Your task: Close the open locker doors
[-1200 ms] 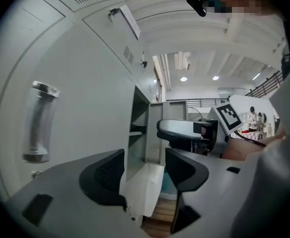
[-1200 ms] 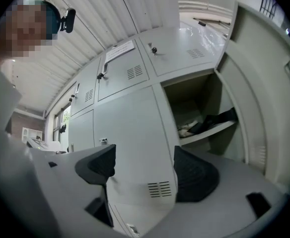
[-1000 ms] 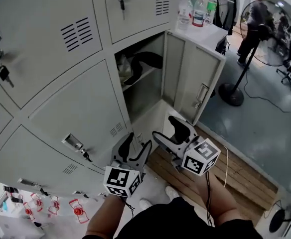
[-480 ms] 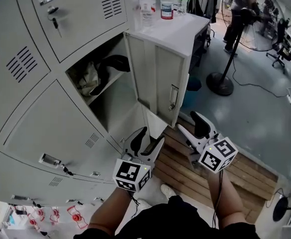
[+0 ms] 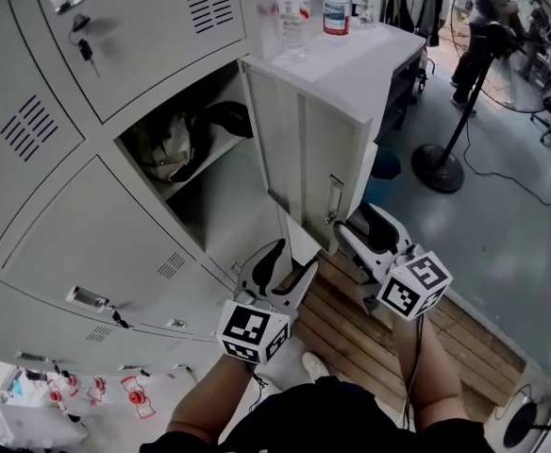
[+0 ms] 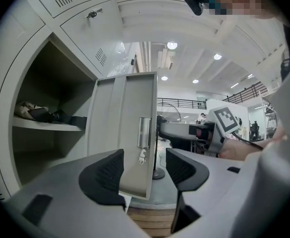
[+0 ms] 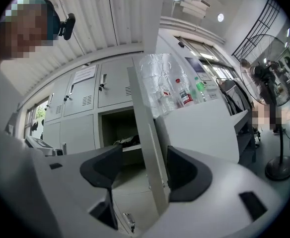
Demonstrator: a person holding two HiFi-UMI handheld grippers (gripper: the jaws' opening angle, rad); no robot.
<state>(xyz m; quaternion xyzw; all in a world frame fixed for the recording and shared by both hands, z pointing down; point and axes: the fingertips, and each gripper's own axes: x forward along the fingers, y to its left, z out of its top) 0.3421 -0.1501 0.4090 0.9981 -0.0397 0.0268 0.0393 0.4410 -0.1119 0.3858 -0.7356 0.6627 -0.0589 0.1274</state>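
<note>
grey metal locker door hangs open at twelve o'clock from both grippers. left gripper is spread and empty. right gripper has just been closing a bit, with the door edge between its jaws, not pinched. push the door slowly toward ten o'clock until it shuts.

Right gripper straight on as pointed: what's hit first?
Likely the open locker door: its edge lines up between the right gripper jaws, which have just been closing but aren't on it.
</note>
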